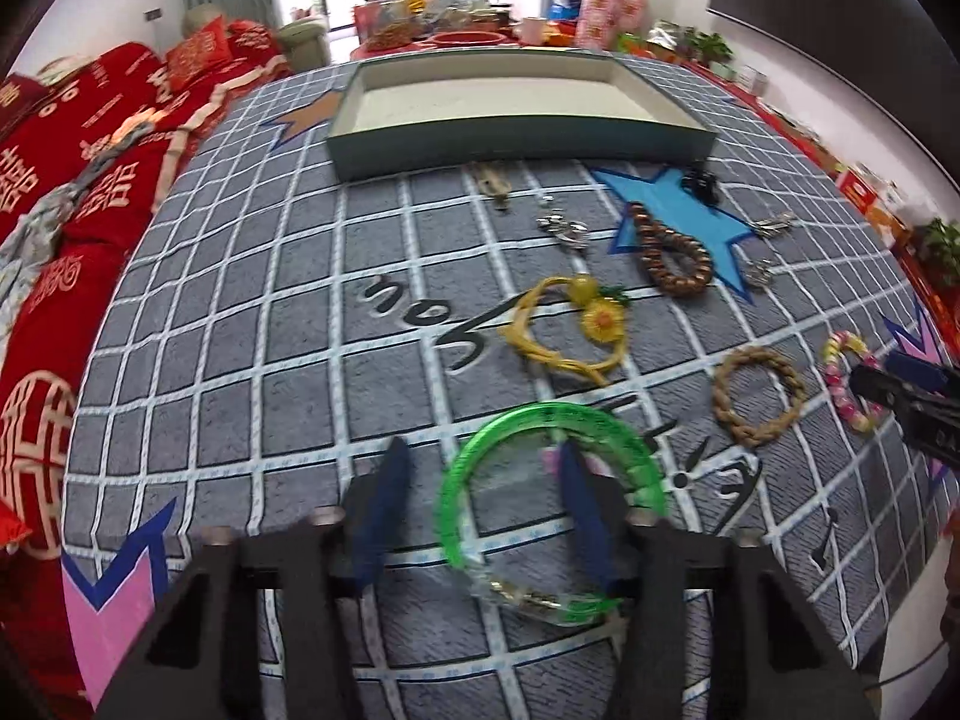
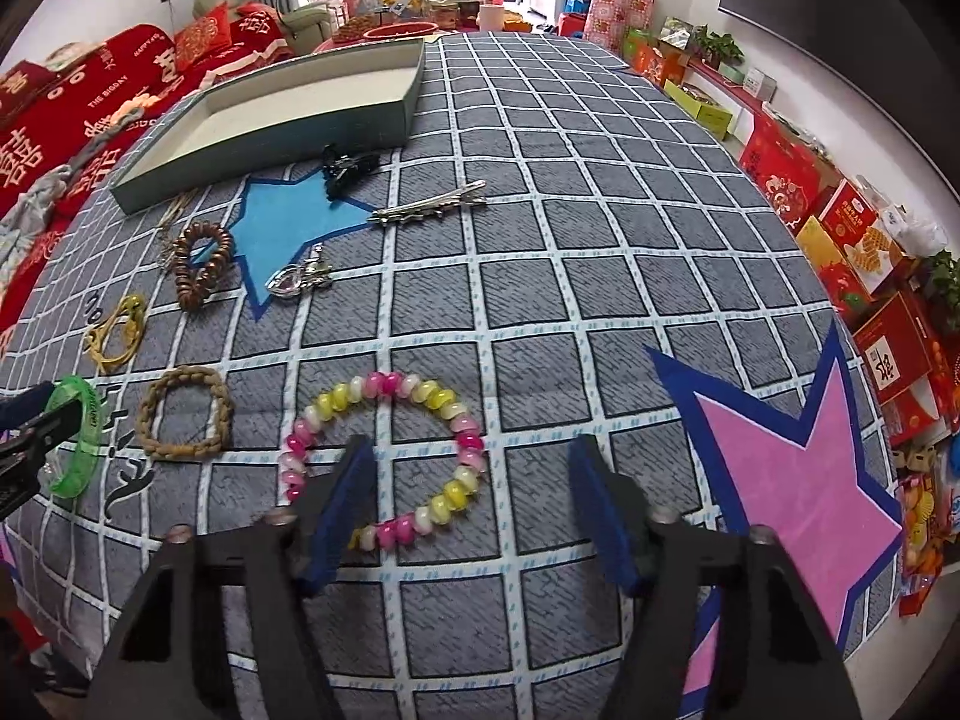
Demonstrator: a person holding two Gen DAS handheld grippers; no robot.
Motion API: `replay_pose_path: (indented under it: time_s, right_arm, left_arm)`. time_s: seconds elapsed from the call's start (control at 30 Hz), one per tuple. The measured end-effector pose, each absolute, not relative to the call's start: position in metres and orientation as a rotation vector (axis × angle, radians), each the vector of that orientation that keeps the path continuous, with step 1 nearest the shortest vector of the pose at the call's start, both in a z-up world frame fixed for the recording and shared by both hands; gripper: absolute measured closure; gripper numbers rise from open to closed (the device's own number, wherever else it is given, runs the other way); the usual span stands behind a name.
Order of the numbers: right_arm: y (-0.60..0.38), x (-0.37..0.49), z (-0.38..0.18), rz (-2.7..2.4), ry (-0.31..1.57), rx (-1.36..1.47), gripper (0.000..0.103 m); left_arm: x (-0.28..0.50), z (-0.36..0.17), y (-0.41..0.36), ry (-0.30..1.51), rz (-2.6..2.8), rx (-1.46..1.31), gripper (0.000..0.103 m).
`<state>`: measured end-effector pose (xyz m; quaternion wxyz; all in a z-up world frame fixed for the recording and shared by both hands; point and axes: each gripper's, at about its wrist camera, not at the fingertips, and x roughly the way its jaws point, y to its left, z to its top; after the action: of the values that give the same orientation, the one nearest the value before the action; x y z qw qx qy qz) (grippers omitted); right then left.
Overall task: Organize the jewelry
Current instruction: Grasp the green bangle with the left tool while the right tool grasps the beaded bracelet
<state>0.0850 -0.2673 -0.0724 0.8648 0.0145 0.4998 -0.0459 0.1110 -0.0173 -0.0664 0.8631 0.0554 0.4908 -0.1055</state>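
Observation:
My left gripper [image 1: 480, 462] is open over a green translucent bangle [image 1: 543, 420]; its right finger sits inside the ring and its left finger outside, the bangle's left arc between them. My right gripper [image 2: 471, 465] is open over a pink, yellow and white bead bracelet [image 2: 384, 459]; the left finger is inside the ring, the right finger outside to the right. The bead bracelet [image 1: 846, 381] and bangle [image 2: 78, 438] also show in the other views. An empty teal tray [image 1: 636, 135] stands at the table's far side.
On the grey checked cloth lie a tan braided bracelet [image 2: 183, 414], a yellow cord bracelet with a flower [image 1: 576, 330], a brown bead bracelet [image 1: 675, 252], a black clip [image 2: 345, 168], a silver hair clip [image 2: 429, 204] and silver charms [image 2: 300, 279]. Red boxes line the right.

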Motion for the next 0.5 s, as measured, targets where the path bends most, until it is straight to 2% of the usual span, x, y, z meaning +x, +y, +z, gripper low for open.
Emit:
replay_pose_path:
  time_s: [0.03,0.07,0.1,0.13,0.3,0.5]
  right_arm:
    - [-0.265,0.085,-0.071,-0.092,1.046,0.030,0.055]
    - [-0.264,0.085,-0.071,-0.090,1.045,0.027,0.061]
    - [-0.262,0.085,-0.070,-0.084,1.045,0.024,0.077]
    - [-0.260,0.086,-0.069,-0.078,1.045,0.019,0.093]
    - [-0.262,0.083,-0.067,-0.075,1.021,0.038,0.093]
    - [-0.267,0.086,-0.038,-0.037,0.949,0.075,0.093]
  left_arm:
    - [0.110,-0.066,-0.019,1.025,-0.227,0.125,0.060]
    - [0.109,-0.066,-0.022,1.023,-0.239,0.132,0.072]
    - [0.109,-0.066,-0.023,1.023,-0.250,0.132,0.081]
    - [0.108,-0.065,-0.024,1.023,-0.262,0.126,0.083]
    - [0.105,-0.059,-0.021,1.019,-0.301,0.082,0.083]
    - [0.110,-0.036,-0.015,0.980,-0.322,0.033,0.083]
